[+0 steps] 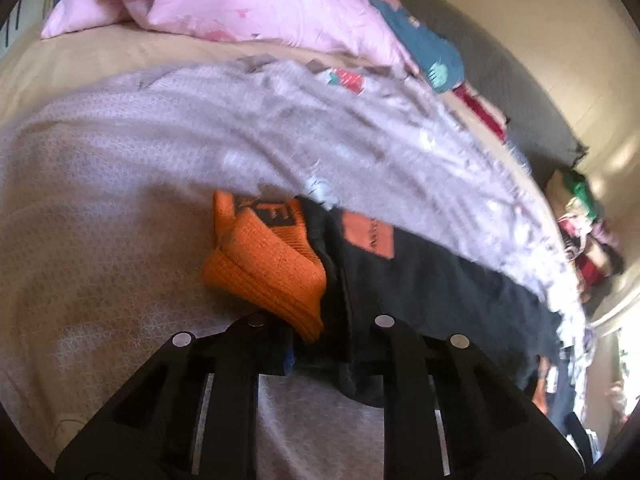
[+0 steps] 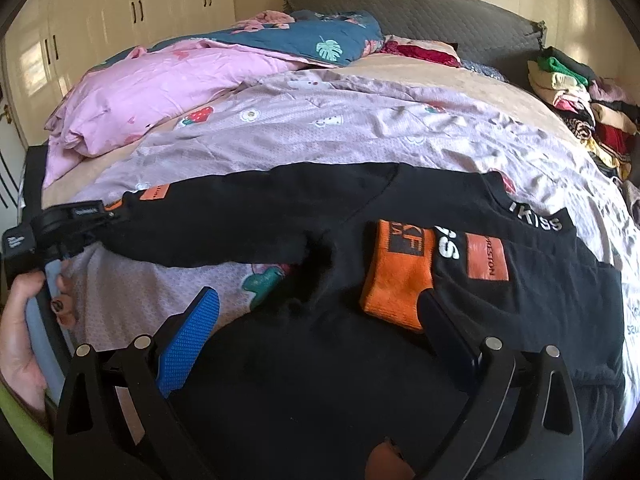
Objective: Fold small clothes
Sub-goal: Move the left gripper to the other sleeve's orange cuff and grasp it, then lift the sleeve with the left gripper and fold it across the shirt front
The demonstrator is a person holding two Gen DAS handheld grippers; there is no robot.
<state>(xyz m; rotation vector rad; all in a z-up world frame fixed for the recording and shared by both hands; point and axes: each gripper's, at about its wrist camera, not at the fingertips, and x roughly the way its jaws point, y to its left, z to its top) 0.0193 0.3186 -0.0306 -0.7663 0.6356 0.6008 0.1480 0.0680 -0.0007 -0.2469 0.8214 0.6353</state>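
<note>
A black long-sleeved top [image 2: 304, 364] with orange cuffs and patches lies spread on the lilac bedspread [image 2: 360, 136]. One sleeve is folded across the chest, its orange cuff [image 2: 396, 276] near the collar. My right gripper [image 2: 316, 320] is open just above the body of the top, blue pad [image 2: 188, 344] on the left finger. My left gripper [image 1: 320, 356] is shut on the end of the other sleeve [image 1: 420, 280], by its orange cuff [image 1: 268, 264]. It also shows at the left of the right wrist view [image 2: 76, 224], holding the sleeve stretched out.
A pink duvet [image 2: 160, 84] and a teal pillow [image 2: 320, 40] are heaped at the far side of the bed. A stack of folded clothes [image 2: 576, 100] stands at the right edge by the grey headboard [image 2: 420, 12]. White wardrobes [image 2: 120, 12] line the far wall.
</note>
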